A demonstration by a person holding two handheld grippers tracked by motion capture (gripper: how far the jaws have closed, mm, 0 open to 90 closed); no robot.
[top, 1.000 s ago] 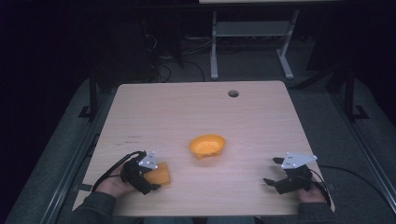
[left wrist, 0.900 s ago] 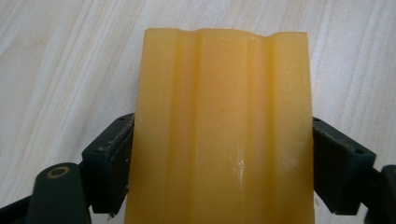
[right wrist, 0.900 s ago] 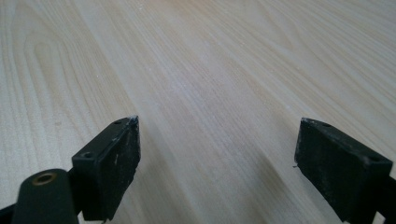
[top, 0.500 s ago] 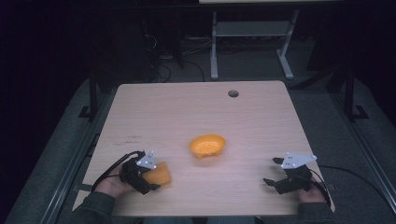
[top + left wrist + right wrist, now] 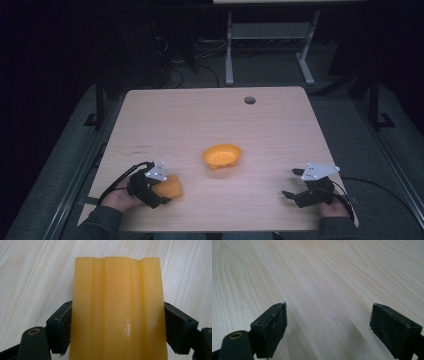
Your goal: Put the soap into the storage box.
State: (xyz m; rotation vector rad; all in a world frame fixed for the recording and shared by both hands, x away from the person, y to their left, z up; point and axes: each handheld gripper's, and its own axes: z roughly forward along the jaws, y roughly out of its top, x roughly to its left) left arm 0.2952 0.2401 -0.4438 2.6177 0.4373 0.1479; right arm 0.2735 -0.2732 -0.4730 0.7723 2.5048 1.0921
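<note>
- A yellow-orange ridged block of smooth plastic-like material (image 5: 117,310) is held by the left gripper (image 5: 150,187) near the front left corner of the light wooden table (image 5: 210,120).
- In the left gripper view, the two black fingers (image 5: 60,327) are seen pressed against the two long sides of the block, so the block is clamped between them and its free end points forward.
- The block is held low over the table; whether it touches the wood cannot be told.
- An orange shallow bowl (image 5: 222,156) is placed near the middle of the table, well apart from both grippers, with its hollow side up.
- It is judged that the block is gripped by its sides so that it can be carried toward the bowl and let go into it cleanly.
- The right gripper (image 5: 305,192) is rested near the front right corner, and its fingers (image 5: 270,330) are spread wide with nothing between them.
- It is probably kept aside so that the way to the bowl stays free.
</note>
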